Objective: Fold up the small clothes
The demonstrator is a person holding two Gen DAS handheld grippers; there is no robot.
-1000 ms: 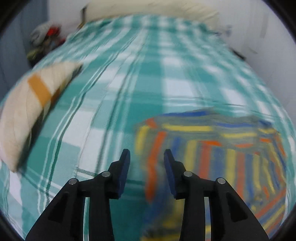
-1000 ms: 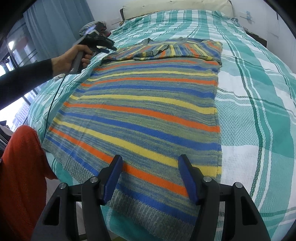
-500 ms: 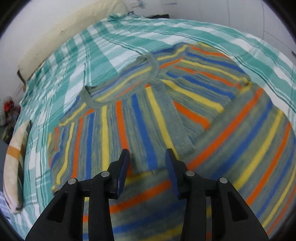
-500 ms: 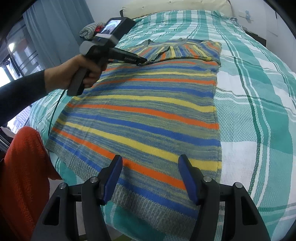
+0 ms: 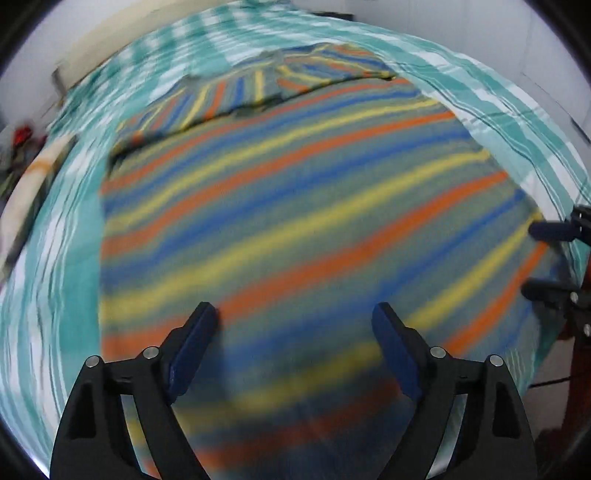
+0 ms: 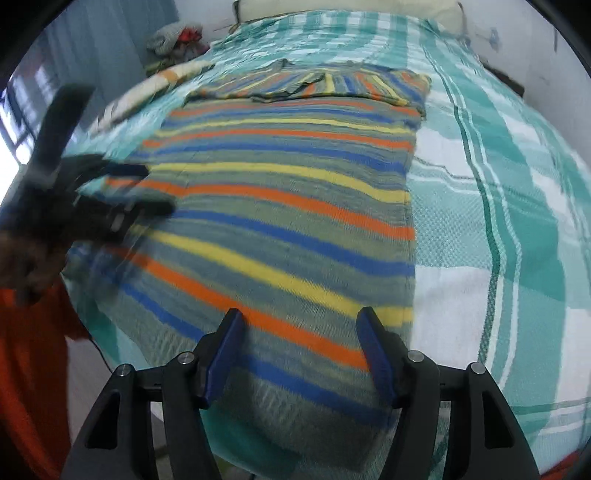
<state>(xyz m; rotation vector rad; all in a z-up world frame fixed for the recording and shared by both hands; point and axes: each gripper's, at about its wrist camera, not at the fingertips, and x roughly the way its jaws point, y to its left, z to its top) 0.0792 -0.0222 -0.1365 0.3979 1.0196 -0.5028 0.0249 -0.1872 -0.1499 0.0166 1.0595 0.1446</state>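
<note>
A striped knit sweater in blue, orange, yellow and grey lies flat on the bed, its sleeves folded across the far end. It also fills the left wrist view. My left gripper is open and empty above the sweater's near left part; it shows blurred in the right wrist view. My right gripper is open and empty over the hem at the bed's near edge; it shows at the right edge of the left wrist view.
The bed has a teal and white plaid cover. A folded cream garment with an orange band lies left of the sweater. A pile of clothes sits at the far left. Orange cloth hangs at the near left. A pillow lies at the head.
My left gripper has swung from the far sleeve end back to the near left of the sweater and its jaws have opened wide. My right gripper has dropped slightly toward the hem.
</note>
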